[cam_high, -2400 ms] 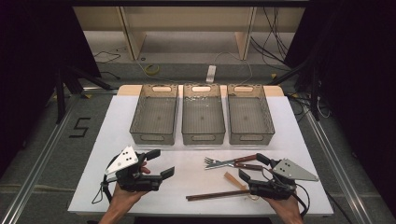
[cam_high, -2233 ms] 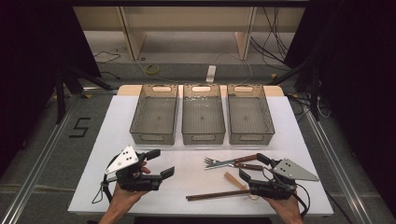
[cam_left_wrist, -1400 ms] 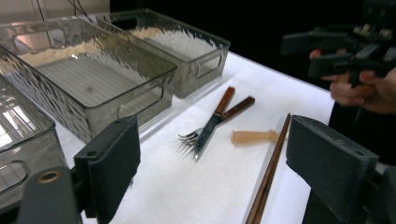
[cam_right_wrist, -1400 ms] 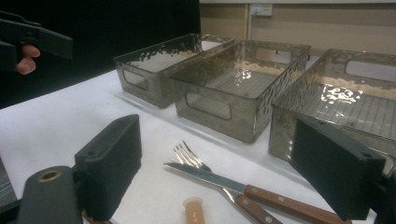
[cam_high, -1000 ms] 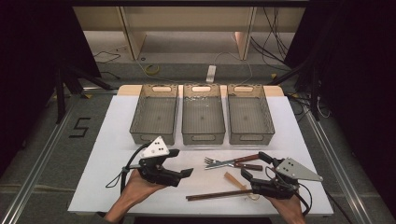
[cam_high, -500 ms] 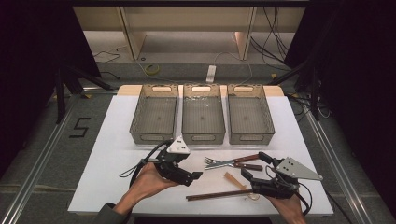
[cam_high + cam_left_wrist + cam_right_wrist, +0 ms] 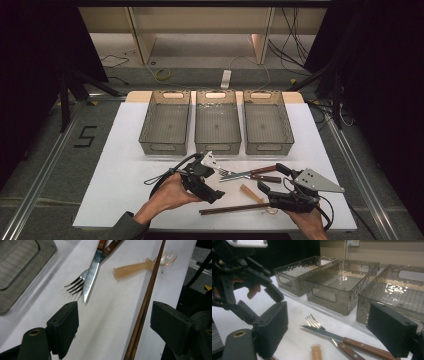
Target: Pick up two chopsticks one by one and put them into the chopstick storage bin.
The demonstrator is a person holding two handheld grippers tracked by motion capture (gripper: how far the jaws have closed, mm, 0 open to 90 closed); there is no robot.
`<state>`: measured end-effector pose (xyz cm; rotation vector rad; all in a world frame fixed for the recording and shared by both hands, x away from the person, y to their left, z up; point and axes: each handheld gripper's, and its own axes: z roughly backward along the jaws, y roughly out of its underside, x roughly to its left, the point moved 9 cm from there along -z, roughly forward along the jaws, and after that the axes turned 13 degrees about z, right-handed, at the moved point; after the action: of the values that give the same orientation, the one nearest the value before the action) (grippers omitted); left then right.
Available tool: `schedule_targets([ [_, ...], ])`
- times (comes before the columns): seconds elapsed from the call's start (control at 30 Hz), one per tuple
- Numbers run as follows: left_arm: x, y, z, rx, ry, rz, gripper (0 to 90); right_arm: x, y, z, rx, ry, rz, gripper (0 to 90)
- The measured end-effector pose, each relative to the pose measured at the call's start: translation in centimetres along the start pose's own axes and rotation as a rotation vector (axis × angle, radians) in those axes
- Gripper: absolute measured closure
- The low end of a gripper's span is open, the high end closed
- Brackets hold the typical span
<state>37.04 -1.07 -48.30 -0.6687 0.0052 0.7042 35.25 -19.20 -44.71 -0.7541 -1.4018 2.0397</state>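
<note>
A fork (image 7: pixel 226 173) and a wood-handled knife (image 7: pixel 251 175) lie side by side at the table's front centre. Just in front of them are a translucent plastic spoon (image 7: pixel 254 195) and a long brown stick (image 7: pixel 235 209). My left gripper (image 7: pixel 218 183) stands open just left of the fork tines. In the left gripper view its jaws (image 7: pixel 113 325) frame the stick (image 7: pixel 147 295), with the fork (image 7: pixel 76 285), knife (image 7: pixel 91 275) and spoon (image 7: pixel 140 265) beyond. My right gripper (image 7: pixel 272 178) is open at the knife handle's right end, low over the table. Its own view (image 7: pixel 329 330) shows the fork (image 7: pixel 314 321) and knife (image 7: pixel 342 340).
Three grey see-through bins stand in a row behind the cutlery: left (image 7: pixel 162 147), middle (image 7: pixel 217 147), right (image 7: pixel 268 147). All three look empty. The white table (image 7: pixel 115 175) has free room at the front left. Dark curtains flank both sides.
My left gripper has travelled right from the table's front left to the fork tines, still open. The right gripper has barely moved and the cutlery lies as before.
</note>
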Motion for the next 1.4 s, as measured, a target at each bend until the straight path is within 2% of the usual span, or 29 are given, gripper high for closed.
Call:
schedule_targets([
  [0.3, -0.4, 0.5, -2.2, 0.094, -0.006, -0.046, 25.3, 0.0, 0.0, 0.0, -0.001, -0.005, -0.003, 17.8],
  [0.43, -1.2, 1.0, -3.1, 0.143, 0.005, -0.072, 32.8, 0.0, 0.0, 0.0, 0.001, -0.004, -0.005, 17.8],
  [0.5, -1.5, 1.3, -3.6, 0.168, 0.015, -0.089, 33.8, 0.0, 0.0, 0.0, 0.001, -0.004, -0.004, 17.8],
  [0.53, -1.6, 1.5, -3.8, 0.181, 0.013, -0.096, 37.3, 0.0, 0.1, -0.1, 0.003, -0.006, -0.001, 17.8],
  [0.63, -1.7, 2.0, -4.5, 0.218, 0.008, -0.117, 40.3, 0.0, 0.1, -0.1, 0.005, -0.007, 0.0, 17.8],
  [0.8, -2.1, 2.2, -4.8, 0.236, 0.028, -0.126, 46.3, 0.0, 0.1, -0.1, 0.006, -0.004, -0.003, 17.8],
  [1.13, -2.2, 2.6, -5.5, 0.275, 0.019, -0.163, 56.6, 0.0, 0.1, -0.1, 0.006, -0.009, 0.001, 17.8],
  [1.2, -2.2, 2.6, -5.6, 0.274, 0.02, -0.16, 58.7, 0.0, 0.1, -0.1, 0.006, -0.01, 0.002, 17.9],
  [1.4, -2.3, 2.7, -5.8, 0.283, 0.025, -0.166, 59.8, 0.0, 0.1, -0.1, 0.004, -0.01, 0.002, 17.9],
])
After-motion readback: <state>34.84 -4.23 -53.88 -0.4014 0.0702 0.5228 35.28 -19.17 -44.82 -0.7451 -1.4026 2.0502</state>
